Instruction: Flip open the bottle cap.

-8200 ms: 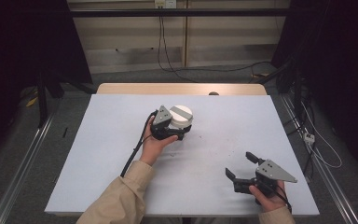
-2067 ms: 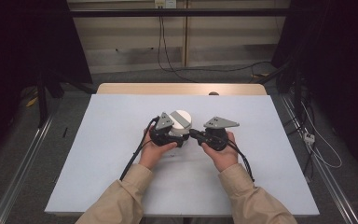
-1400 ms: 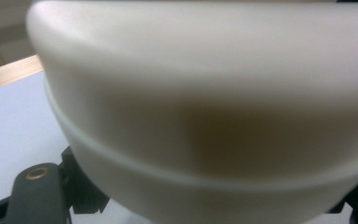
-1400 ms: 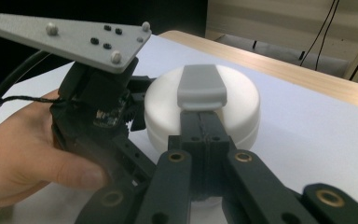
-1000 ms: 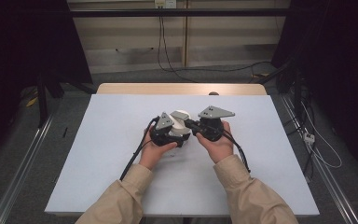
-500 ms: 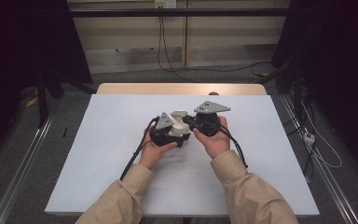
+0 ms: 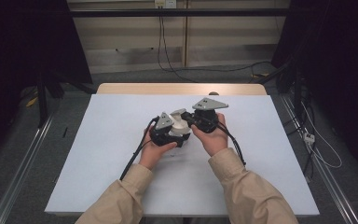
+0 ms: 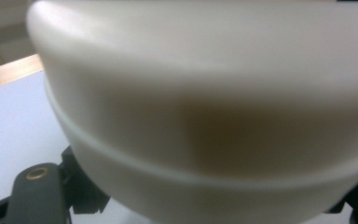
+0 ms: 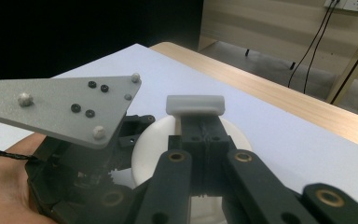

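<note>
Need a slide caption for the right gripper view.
Right gripper fingers pinch a white tab above a round white container.

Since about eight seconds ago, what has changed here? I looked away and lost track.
The right gripper came up from the table's near right part to the middle, beside the left gripper, and shut on a small white tab atop the white round container. The left gripper has stayed clamped on that container, near the same spot.

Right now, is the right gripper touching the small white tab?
Touching: the right gripper view shows the right gripper shut on the tab above the white container.
</note>
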`<move>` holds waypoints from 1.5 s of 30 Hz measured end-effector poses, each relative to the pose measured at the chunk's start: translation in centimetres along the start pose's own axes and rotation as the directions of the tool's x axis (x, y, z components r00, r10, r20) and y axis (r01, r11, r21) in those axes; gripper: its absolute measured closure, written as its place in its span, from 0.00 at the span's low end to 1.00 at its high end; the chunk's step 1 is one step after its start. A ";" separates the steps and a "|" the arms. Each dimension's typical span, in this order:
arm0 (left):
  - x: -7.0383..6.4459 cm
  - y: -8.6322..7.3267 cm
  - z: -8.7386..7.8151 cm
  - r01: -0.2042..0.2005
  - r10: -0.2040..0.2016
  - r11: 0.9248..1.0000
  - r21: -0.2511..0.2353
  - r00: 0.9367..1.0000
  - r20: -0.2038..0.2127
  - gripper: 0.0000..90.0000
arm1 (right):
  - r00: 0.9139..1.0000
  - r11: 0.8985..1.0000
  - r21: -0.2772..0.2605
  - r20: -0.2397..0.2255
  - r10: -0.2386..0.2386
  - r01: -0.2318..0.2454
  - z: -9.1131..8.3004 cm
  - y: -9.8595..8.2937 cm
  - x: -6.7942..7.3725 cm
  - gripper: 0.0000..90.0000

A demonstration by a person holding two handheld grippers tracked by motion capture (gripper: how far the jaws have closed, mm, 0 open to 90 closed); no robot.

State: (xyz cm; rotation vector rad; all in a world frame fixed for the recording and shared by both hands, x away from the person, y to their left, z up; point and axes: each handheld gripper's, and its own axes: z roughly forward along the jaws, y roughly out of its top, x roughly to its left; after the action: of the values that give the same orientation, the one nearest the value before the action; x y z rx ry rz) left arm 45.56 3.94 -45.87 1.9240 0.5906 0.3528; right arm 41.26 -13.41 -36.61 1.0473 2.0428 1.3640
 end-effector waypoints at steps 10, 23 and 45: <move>0.0 0.0 0.0 0.004 -0.004 1.000 0.000 1.000 0.001 0.21 | 1.000 1.000 -0.003 0.005 -0.013 0.013 0.3 0.6 0.1 1.00; 0.0 0.0 0.0 0.005 -0.005 1.000 -0.001 1.000 0.001 0.21 | 1.000 1.000 0.003 -0.001 -0.023 0.023 1.0 1.1 0.0 1.00; 0.1 0.0 0.0 -0.003 0.003 1.000 -0.001 1.000 -0.001 0.21 | 0.999 0.999 0.004 0.002 -0.032 0.032 2.5 1.4 0.1 1.00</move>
State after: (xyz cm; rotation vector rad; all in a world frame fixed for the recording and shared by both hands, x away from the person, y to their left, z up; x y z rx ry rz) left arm 45.62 3.97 -45.87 1.9242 0.5882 0.3553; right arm 43.49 -11.66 -36.36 1.0125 2.0530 1.3427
